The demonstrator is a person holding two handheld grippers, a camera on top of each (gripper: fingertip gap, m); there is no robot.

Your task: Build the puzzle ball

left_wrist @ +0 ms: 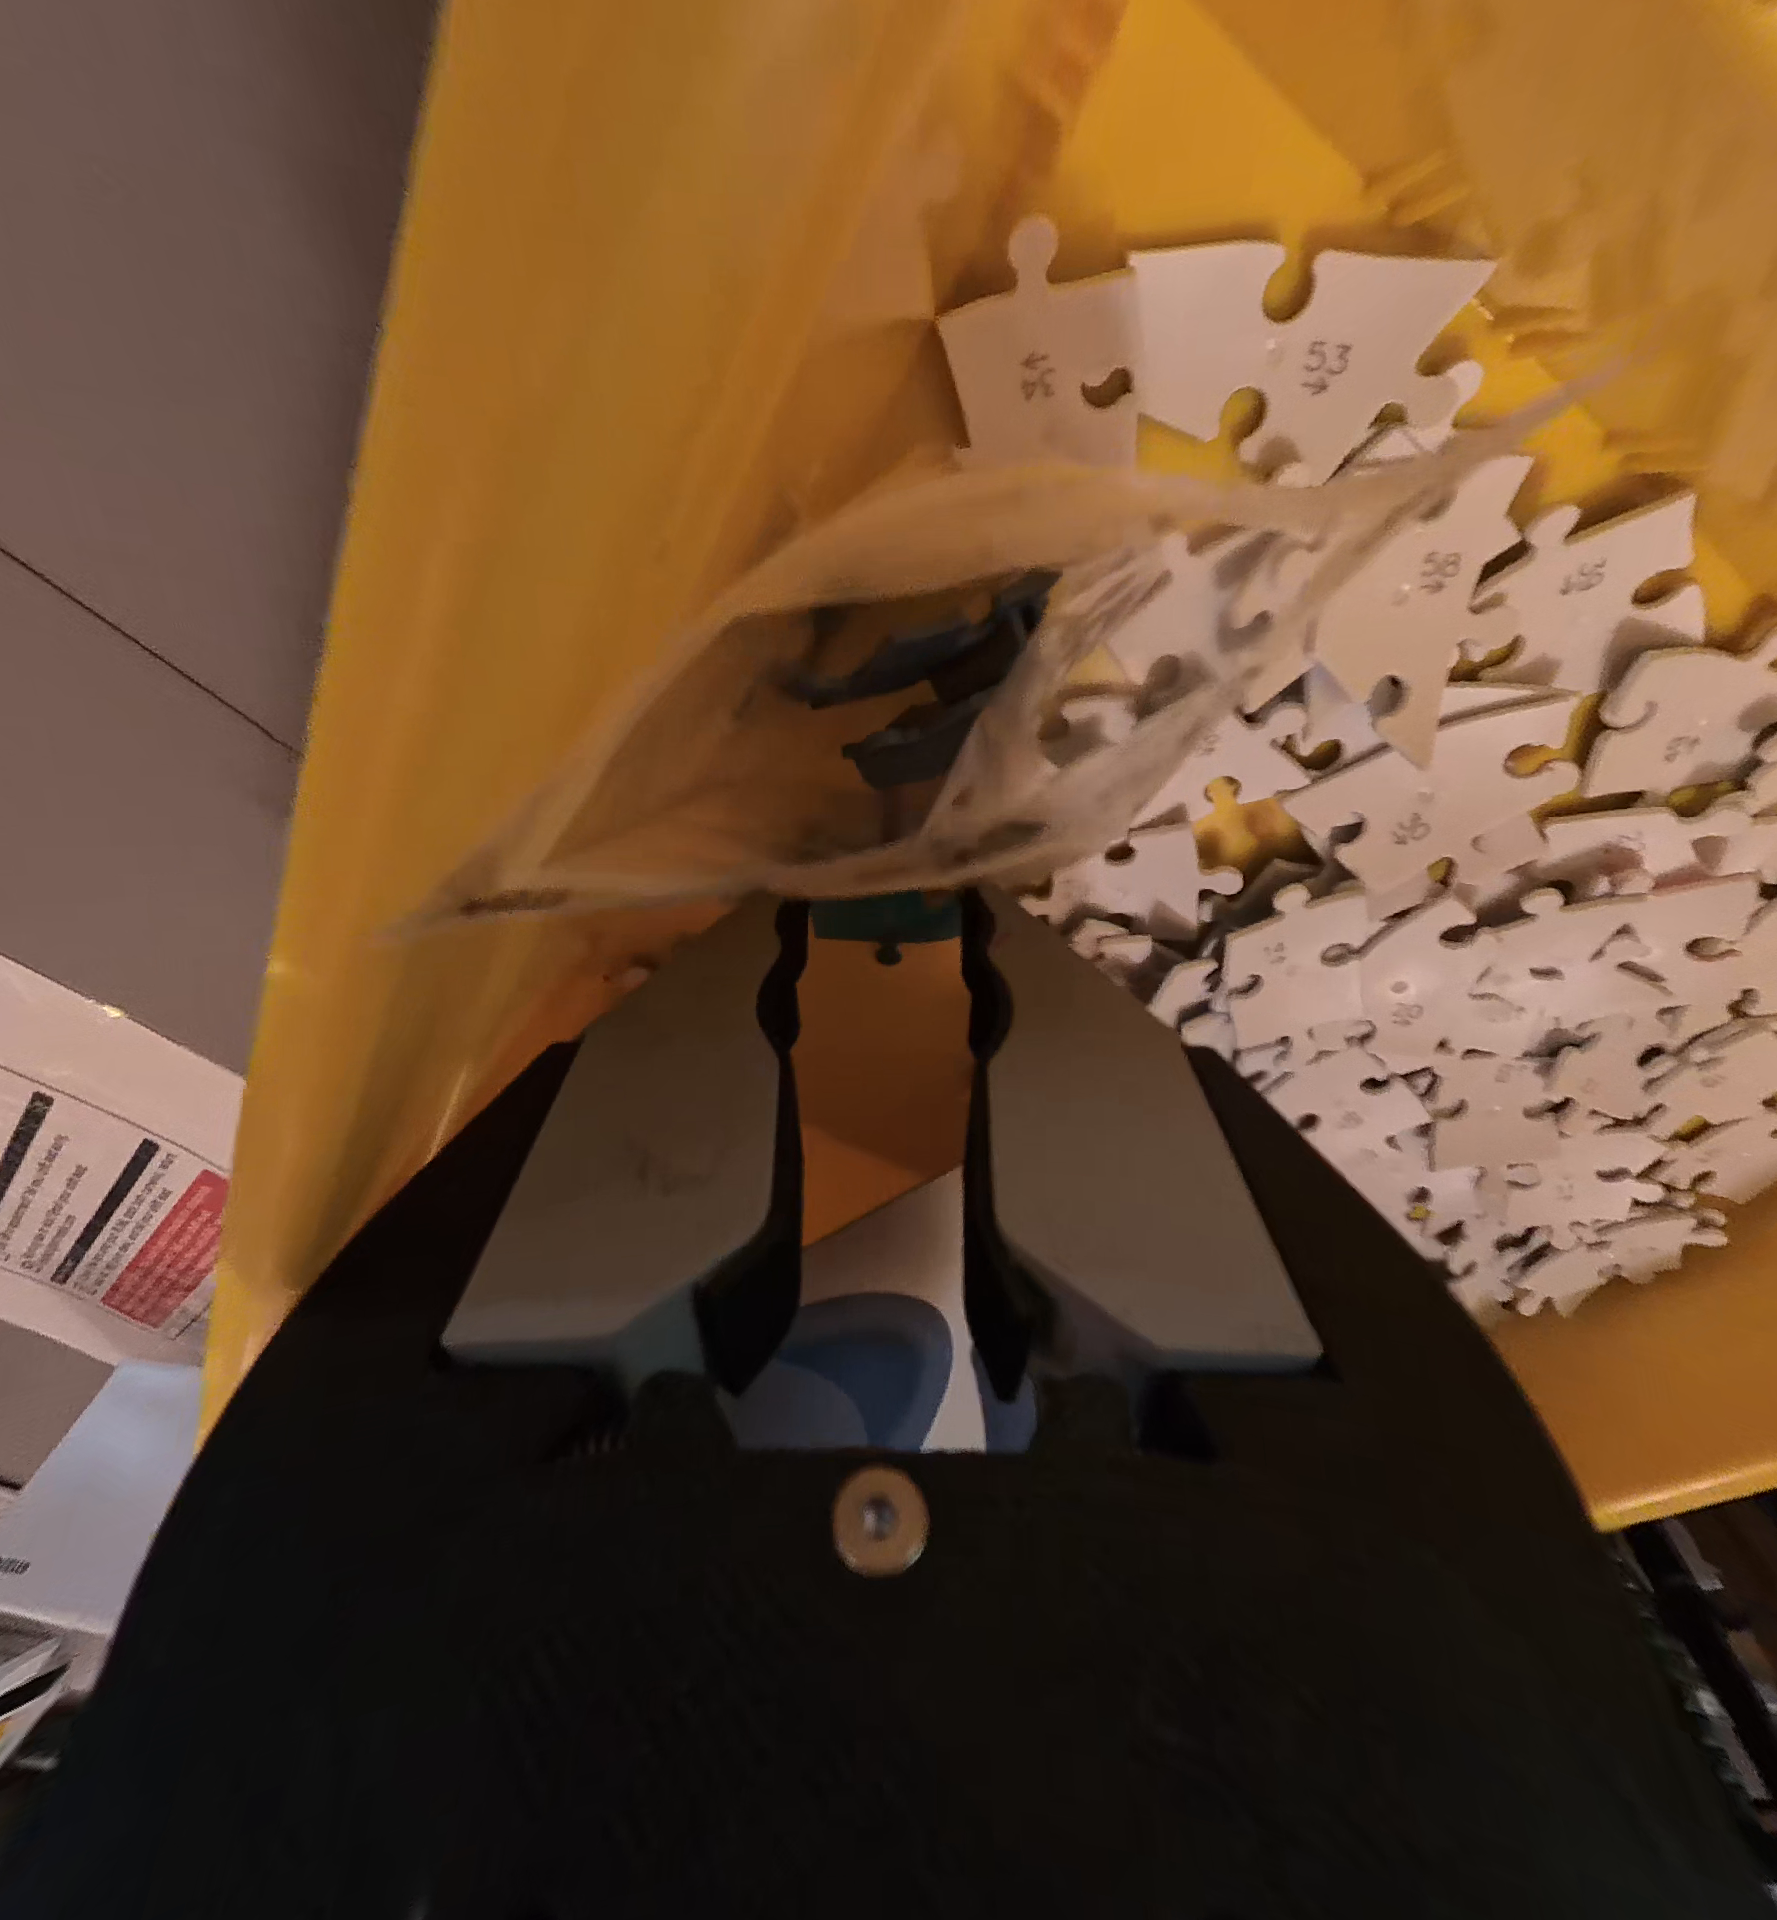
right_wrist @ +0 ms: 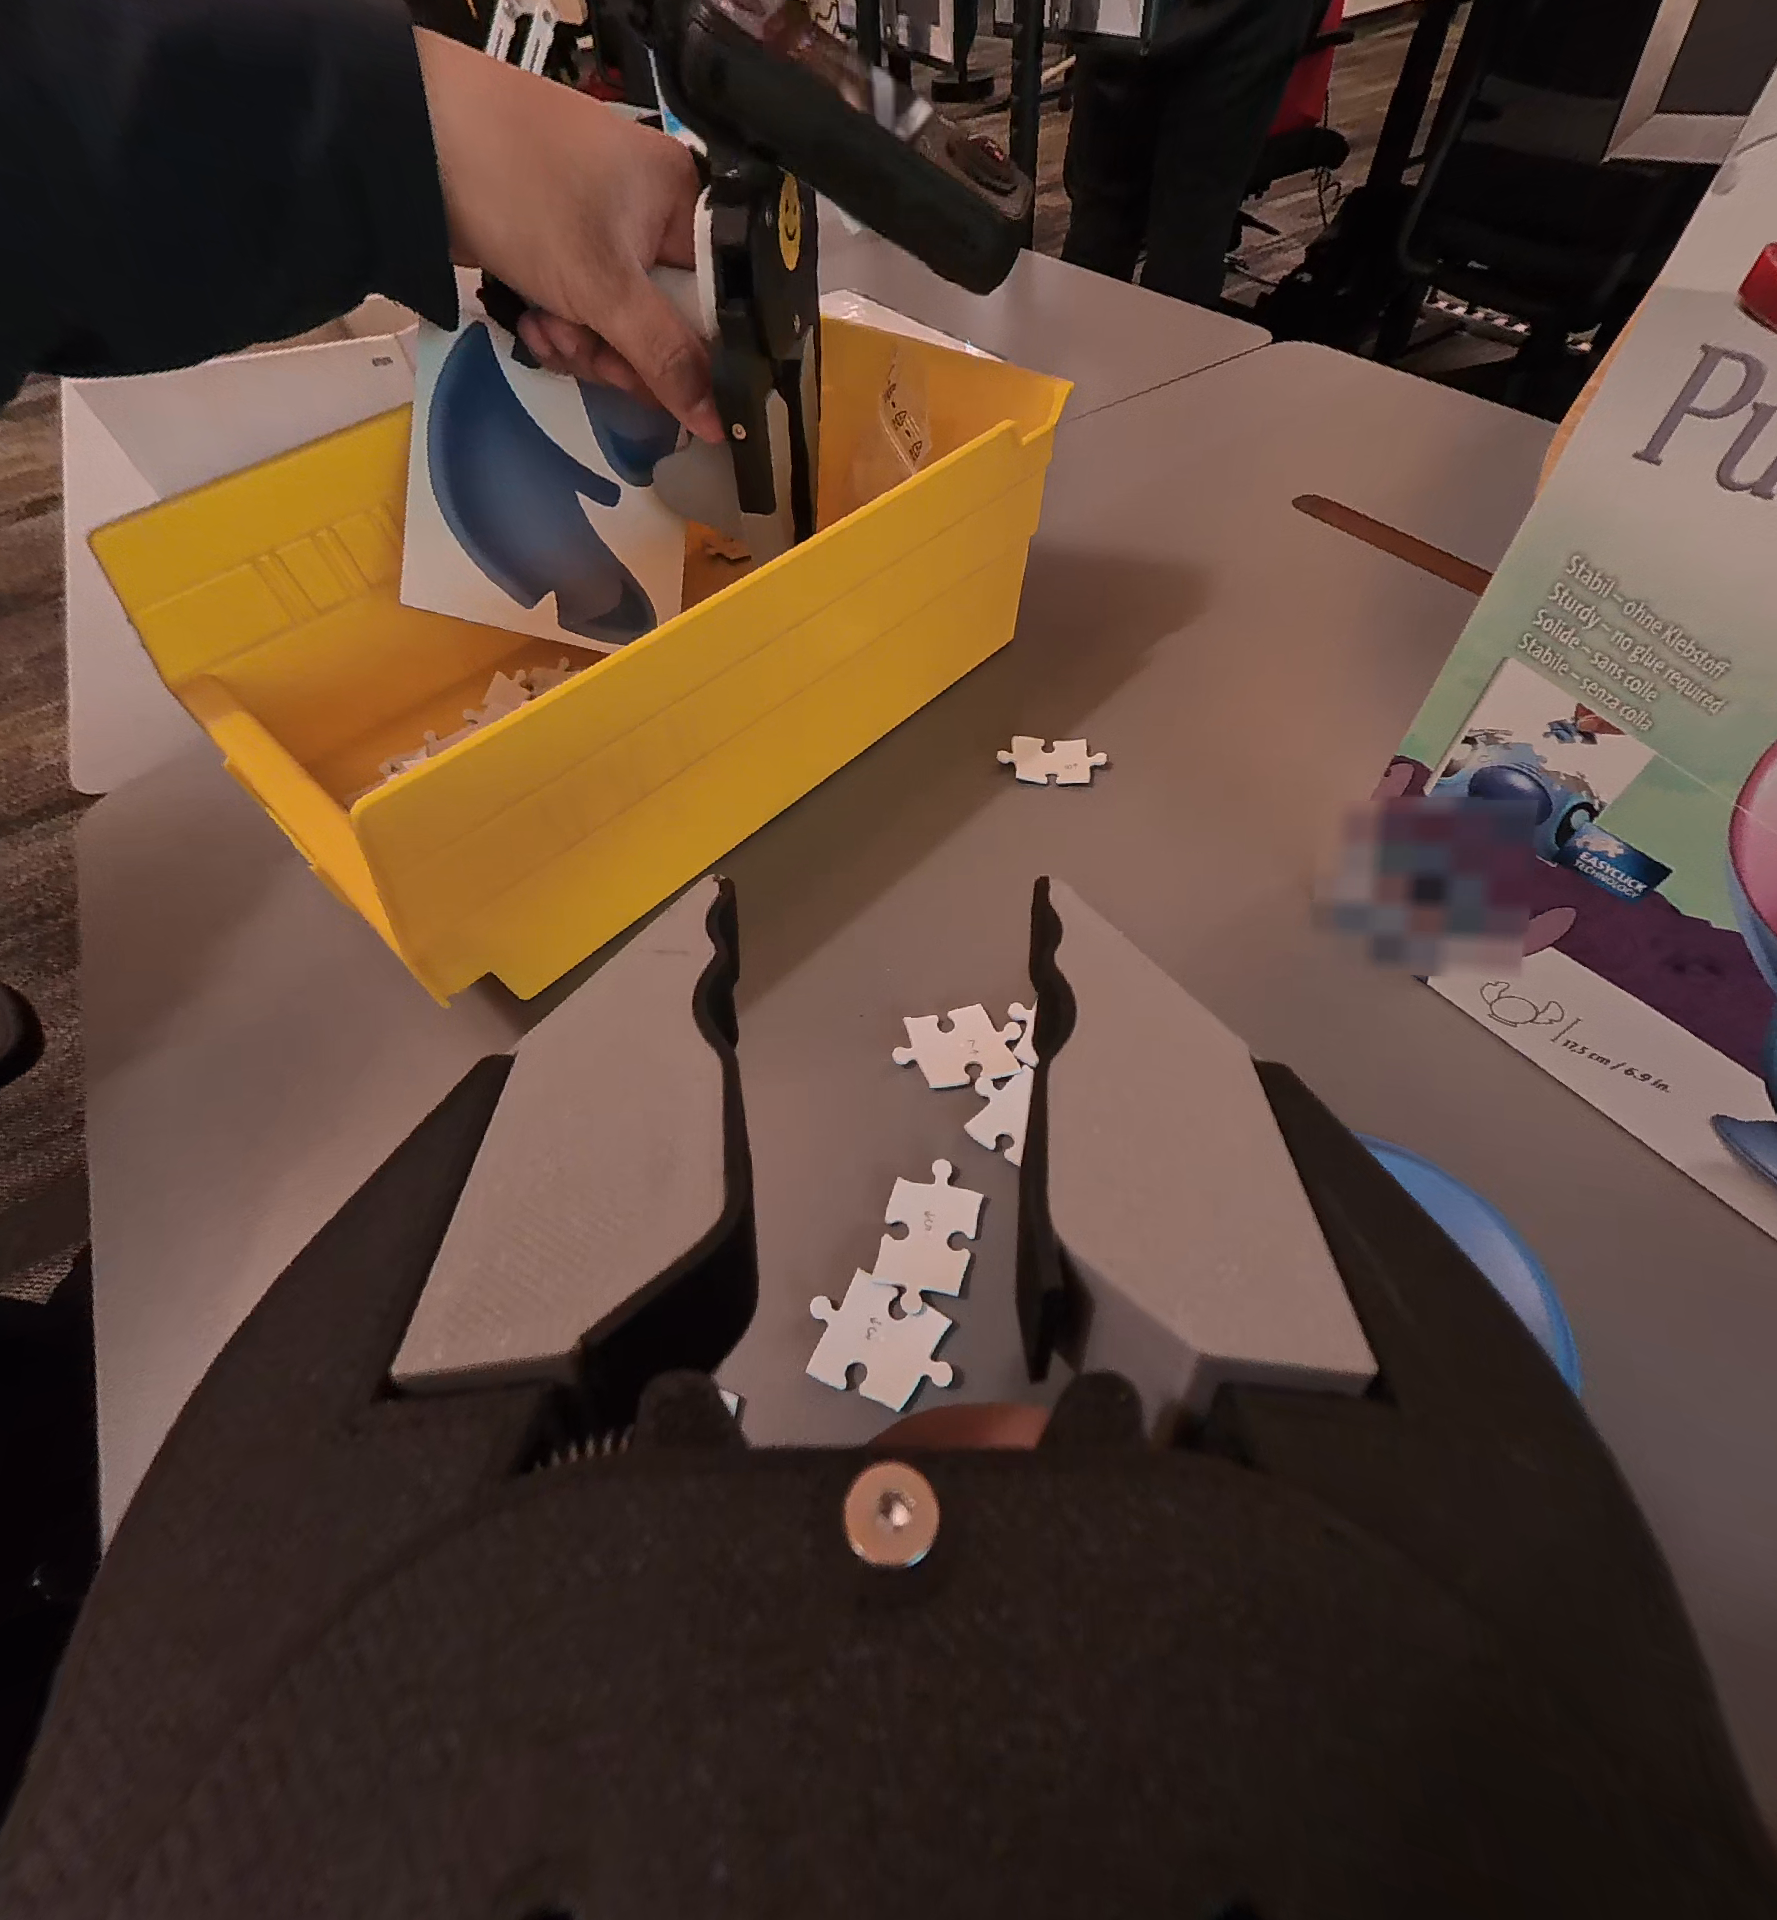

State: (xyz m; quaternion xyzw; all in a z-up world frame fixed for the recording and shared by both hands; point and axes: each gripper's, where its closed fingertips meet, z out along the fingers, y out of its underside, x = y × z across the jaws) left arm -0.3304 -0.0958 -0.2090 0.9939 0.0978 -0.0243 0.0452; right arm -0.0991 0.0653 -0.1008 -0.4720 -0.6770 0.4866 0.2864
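A yellow bin [right_wrist: 707, 748] on the grey table holds a pile of white puzzle pieces [left_wrist: 1486, 987] and a clear plastic bag [left_wrist: 863, 727] with dark parts in it. My left gripper [left_wrist: 882, 920] reaches down into the bin [left_wrist: 655, 416]. Its jaws are narrowed on a teal part at the bag's lower edge. It also shows in the right wrist view [right_wrist: 775, 525], with the bag [right_wrist: 903, 416] behind it. My right gripper [right_wrist: 882, 894] is open and empty above several joined white pieces [right_wrist: 925, 1226] on the table.
The hand [right_wrist: 572, 239] on the left gripper also holds a white sheet with blue shapes [right_wrist: 531, 499] over the bin. A joined pair of pieces [right_wrist: 1052, 758] lies beside the bin. The puzzle box [right_wrist: 1642, 727] stands at the right, with a blue round part [right_wrist: 1486, 1278] below it. The left gripper's tips are roughly 30 cm from the right gripper's.
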